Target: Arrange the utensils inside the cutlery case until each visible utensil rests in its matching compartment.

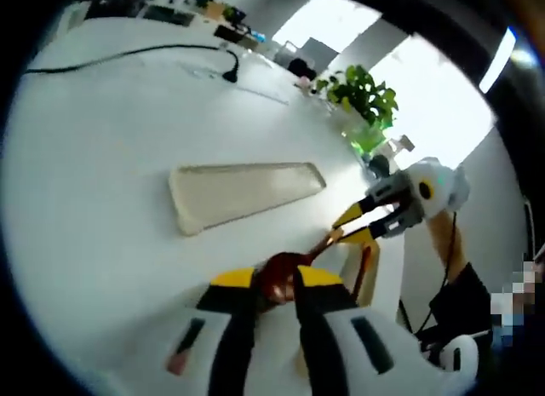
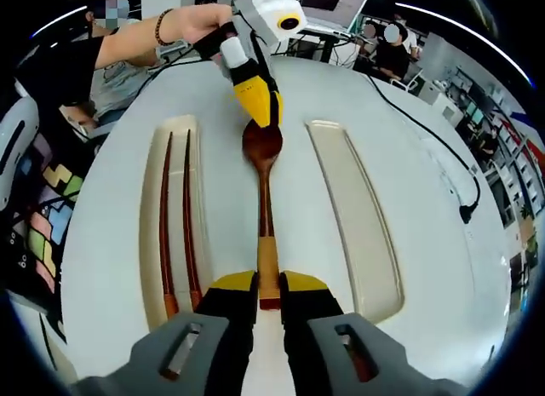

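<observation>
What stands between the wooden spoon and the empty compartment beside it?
Nothing visible does. The wooden spoon is held at both ends by the left gripper and right gripper, over the white strip between the chopsticks and the empty compartment.

In the right gripper view, the spoon (image 2: 264,210) runs up the middle of the frame over the table (image 2: 409,149), between the case half (image 2: 177,230) at left and the lid (image 2: 358,213) at right. Two chopsticks (image 2: 174,226) lie side by side inside the left half. A cable (image 2: 430,136) crosses the table at upper right.
</observation>
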`<action>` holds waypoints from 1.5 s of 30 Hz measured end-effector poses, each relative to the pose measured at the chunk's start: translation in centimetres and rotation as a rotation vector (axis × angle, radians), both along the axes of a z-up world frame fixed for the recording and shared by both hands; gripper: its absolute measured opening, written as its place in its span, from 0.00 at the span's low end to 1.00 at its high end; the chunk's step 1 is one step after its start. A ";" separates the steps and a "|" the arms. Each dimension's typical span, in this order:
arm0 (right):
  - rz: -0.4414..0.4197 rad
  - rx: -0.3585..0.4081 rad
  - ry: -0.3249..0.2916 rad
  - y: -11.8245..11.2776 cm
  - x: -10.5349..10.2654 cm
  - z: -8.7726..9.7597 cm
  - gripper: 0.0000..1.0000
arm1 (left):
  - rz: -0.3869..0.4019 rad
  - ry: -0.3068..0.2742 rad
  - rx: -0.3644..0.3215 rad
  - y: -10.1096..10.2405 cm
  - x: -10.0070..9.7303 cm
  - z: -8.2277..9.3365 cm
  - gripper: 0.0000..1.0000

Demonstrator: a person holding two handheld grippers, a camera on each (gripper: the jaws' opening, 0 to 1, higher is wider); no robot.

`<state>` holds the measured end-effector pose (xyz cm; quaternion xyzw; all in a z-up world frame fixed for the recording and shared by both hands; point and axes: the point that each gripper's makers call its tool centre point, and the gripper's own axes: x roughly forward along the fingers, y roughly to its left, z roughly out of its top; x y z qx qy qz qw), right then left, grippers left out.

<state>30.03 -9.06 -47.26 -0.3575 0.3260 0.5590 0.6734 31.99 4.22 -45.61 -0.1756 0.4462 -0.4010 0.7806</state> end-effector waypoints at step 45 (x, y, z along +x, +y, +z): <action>0.050 -0.013 -0.086 0.0 -0.4 3.6 0.08 | 0.144 0.190 -0.309 -2.8 -3.1 2.5 0.04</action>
